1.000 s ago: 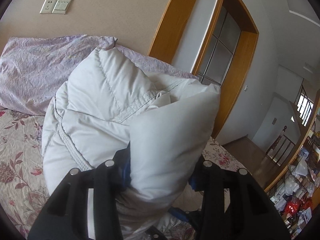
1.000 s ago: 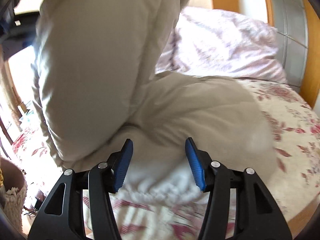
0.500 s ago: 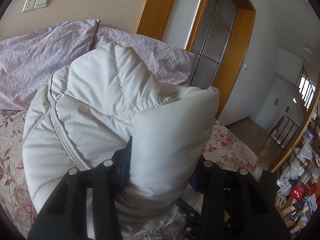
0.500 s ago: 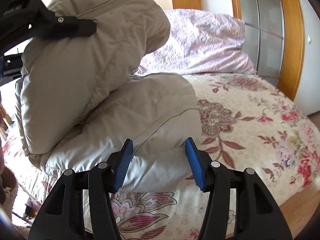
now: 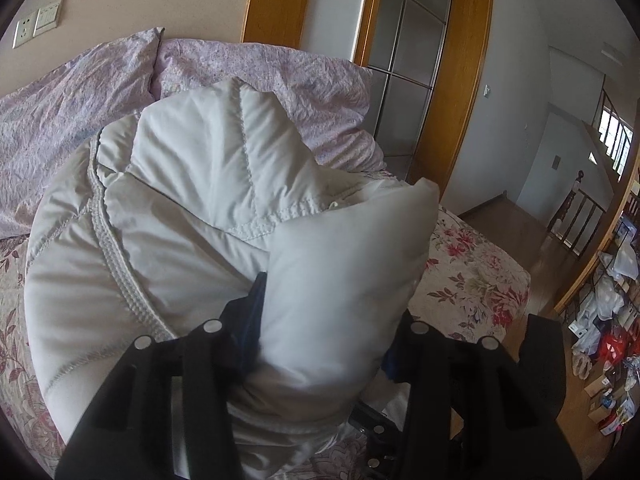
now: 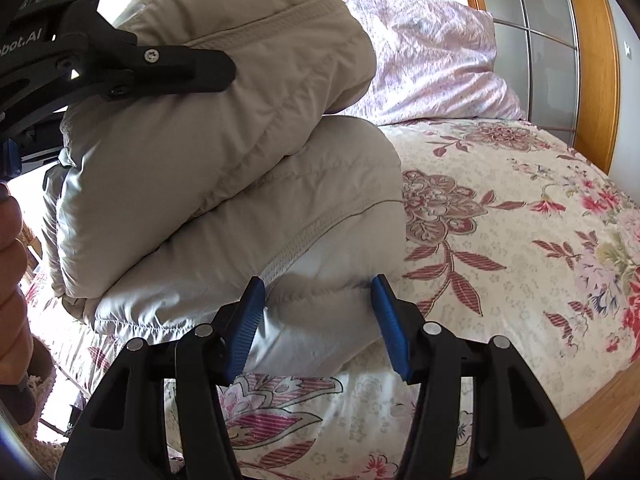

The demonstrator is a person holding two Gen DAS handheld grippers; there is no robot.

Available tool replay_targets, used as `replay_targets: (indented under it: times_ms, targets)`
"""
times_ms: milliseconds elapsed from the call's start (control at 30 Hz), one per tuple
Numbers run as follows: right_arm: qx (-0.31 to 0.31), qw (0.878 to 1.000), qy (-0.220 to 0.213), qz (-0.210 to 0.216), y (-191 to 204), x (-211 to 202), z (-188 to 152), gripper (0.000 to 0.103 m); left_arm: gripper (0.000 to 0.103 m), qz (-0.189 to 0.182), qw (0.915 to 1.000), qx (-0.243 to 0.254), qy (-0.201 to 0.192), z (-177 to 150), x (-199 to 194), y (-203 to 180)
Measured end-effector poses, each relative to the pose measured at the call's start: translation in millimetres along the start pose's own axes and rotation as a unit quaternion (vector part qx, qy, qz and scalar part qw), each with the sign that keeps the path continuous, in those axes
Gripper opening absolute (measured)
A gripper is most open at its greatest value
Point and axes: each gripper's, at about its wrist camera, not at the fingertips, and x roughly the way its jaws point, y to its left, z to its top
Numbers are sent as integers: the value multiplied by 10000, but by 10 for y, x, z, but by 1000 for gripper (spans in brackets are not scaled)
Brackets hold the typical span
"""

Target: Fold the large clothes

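While the left gripper [image 5: 324,320] clamps a raised fold of the puffy jacket [image 5: 192,216] above the floral bed [image 6: 500,248], the right gripper [image 6: 318,320] gapes around its lower edge

left gripper [image 5: 324,320] jaws buried in puffy jacket [image 5: 192,240], jacket's far end hidden, bed [image 6: 520,240] cropped

We saw a floral bed [image 6: 500,240], two lilac pillows [image 5: 280,76], a wooden door frame [image 5: 460,80] and wall sockets [image 5: 38,26].
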Motion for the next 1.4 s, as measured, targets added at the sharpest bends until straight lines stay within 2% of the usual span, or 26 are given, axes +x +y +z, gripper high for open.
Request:
replay_targets:
  times_ms: [433,733,833,1000,1167,1267,1333,1400]
  targets:
    - [345,9993,39,130,-110,20,-109,58,50,-200,9989,86,414,-141,309,-125]
    - [401,9991,48,103,-116,35,-108,58,51,-399,9968,-233,648,-140,429,-38]
    - [402,9991,55,78,-113,41,-107,59,55,-368,9974,-248,566,-98,343,-43]
    - [387,9992,53,50,-116,50,-108,60,79,-561,9978,-145,312,-36,69,-142]
    - [364,9993,46,14,-110,55,-109,60,87,-761,9966,-40,-297,104,-443,-168]
    - [360,9993,47,11,-108,53,-109,60,91,-490,9955,-239,-779,196,-730,19]
    - [366,9993,42,9,-106,51,-112,60,91,-69,9949,-421,-918,250,-801,238]
    - [384,9993,29,3,-100,47,-114,60,91,451,9933,-583,-895,275,-773,473]
